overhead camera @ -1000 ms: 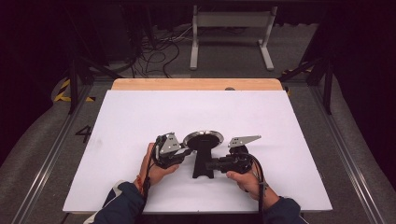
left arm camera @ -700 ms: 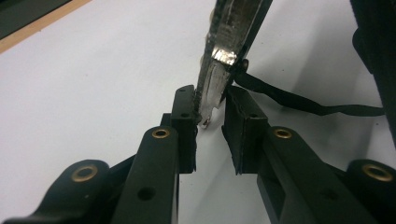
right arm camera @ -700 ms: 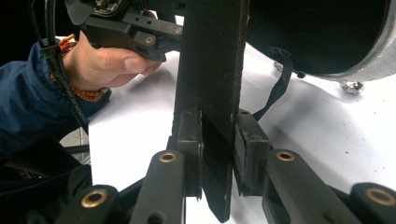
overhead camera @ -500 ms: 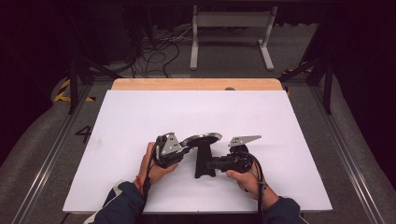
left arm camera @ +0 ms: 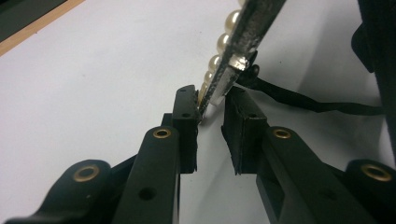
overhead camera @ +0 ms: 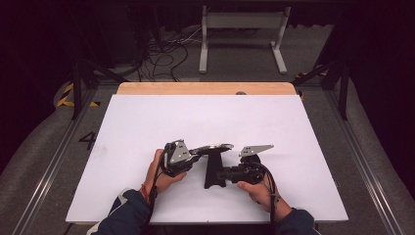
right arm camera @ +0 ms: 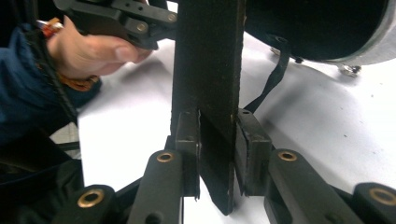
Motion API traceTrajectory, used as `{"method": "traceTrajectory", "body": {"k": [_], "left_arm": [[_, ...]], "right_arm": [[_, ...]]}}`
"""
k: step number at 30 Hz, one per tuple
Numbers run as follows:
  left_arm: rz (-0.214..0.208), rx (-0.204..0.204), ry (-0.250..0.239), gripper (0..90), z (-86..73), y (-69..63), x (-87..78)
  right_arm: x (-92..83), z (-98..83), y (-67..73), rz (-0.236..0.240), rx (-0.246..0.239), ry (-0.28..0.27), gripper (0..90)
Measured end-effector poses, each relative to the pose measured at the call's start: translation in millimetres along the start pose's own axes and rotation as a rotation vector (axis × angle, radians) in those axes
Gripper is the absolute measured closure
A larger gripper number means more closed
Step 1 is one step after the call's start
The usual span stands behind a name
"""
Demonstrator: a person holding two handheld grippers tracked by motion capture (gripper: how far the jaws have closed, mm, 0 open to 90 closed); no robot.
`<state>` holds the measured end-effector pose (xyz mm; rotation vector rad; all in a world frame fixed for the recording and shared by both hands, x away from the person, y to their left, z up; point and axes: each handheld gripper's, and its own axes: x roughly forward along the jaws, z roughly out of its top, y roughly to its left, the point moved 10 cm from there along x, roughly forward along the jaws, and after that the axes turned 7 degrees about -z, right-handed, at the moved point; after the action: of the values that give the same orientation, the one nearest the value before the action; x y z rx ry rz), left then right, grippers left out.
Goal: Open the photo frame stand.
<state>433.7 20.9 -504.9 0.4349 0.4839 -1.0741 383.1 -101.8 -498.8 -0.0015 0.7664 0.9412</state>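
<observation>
This looks like a lab or recording studio set up for capture work, not a home. A white sheet point(overhead camera: 205, 122) covers a wooden table point(overhead camera: 205, 88) well beyond the jaws, ringed by dark curtained walls and grey carpet. Past the table's far edge lie loose cables point(overhead camera: 166, 54), a white metal stand point(overhead camera: 243, 36), floor rails point(overhead camera: 49, 171) and yellow-black hazard tape point(overhead camera: 66, 95).

A white sheet point(overhead camera: 147, 127) covers the wooden table point(overhead camera: 205, 88); cables point(overhead camera: 166, 54) lie beyond.
</observation>
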Motion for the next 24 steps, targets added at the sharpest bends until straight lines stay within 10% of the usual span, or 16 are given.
{"method": "traceTrajectory", "body": {"k": [16, 24], "left_arm": [[-0.033, 0.065, -0.004, 64.0, 5.4, -2.5, 0.2], [-0.018, 0.042, -0.019, 51.6, 8.1, 3.0, -9.1]], "right_arm": [[-16.5, -4.2, 3.1, -0.153, -0.052, -0.033, 67.1], [-46.8, 16.6, 8.6, -0.299, -0.152, -0.173, 63.4]]}}
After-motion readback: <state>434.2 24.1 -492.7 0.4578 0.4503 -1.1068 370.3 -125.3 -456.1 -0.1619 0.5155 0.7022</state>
